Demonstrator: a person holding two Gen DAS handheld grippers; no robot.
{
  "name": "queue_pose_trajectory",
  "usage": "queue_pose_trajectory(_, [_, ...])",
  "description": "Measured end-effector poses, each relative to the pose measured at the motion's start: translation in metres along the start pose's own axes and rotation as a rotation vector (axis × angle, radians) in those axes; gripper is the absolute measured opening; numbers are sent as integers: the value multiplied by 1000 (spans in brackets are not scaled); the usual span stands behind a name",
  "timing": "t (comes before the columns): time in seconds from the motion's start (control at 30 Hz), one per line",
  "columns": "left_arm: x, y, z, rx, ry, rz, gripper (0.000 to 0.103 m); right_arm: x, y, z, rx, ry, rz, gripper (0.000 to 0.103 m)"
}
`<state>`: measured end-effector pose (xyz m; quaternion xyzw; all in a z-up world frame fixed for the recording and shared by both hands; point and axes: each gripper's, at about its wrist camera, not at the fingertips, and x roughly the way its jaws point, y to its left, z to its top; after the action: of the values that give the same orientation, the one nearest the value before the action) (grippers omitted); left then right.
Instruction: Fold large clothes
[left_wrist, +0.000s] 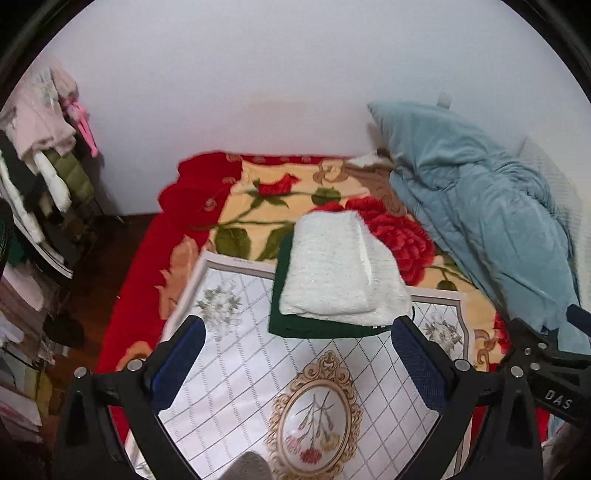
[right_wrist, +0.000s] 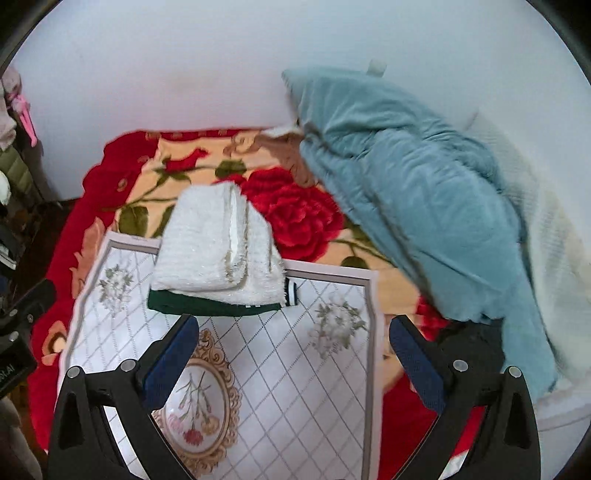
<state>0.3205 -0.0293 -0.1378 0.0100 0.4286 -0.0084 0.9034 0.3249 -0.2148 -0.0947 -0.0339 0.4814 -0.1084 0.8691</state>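
White fluffy garment (left_wrist: 338, 266): folded into a thick block, lying on top of a folded dark green garment (left_wrist: 295, 325); the pair sits at the far edge of the patterned mat (left_wrist: 258, 369), right of its middle, on the bed.
Bed: covered by a red rose-print blanket (left_wrist: 399, 236); a rumpled blue quilt (left_wrist: 480, 221) is heaped along the right side, apart from the stack.
Left gripper (left_wrist: 295, 358): fingers spread wide, nothing between them, held above the near part of the mat and short of the stack.
Right gripper (right_wrist: 291, 350): fingers spread as wide as they go, empty, hovering over the mat just near of the green garment's edge (right_wrist: 214, 308).
How the white piece should handle: soft, plush and bulky; I'd judge it light for its size, springy, and apt to puff open or slump if lifted by one layer only.
How the green piece should handle: thinner, limp knit with a striped cuff (right_wrist: 291, 291) poking out at the right; likely to sag and slide out from under.
Where to take hold: pinch through all layers at a folded edge, one gripper at each near corner of the stack, so the folds stay together.
Risk: fuzzy pile may slip from the pads if only the surface is caught.
Clutter: clothes on a rack (left_wrist: 48, 177) at the far left, out of the way.
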Motion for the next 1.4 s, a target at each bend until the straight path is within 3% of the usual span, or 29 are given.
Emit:
queue_pose_trajectory(0.27, [-113,7,-15,16,-81,-2,102,-165,-10,-37,26,-114,2,103])
queue_pose_trajectory(0.53, [-175,6,-32,-29,-113,11,102,-258,-18,-65,1,-193,35,103])
queue_pose_trajectory(1.0, [-236,8,-47,-35,-176,60,102,-333,-30,-86,-10,-264,68,103])
queue_pose_trajectory(1.4, [-244,10,-55,-48,-177,55,103,-338,-34,-88,-28,-262,93,103])
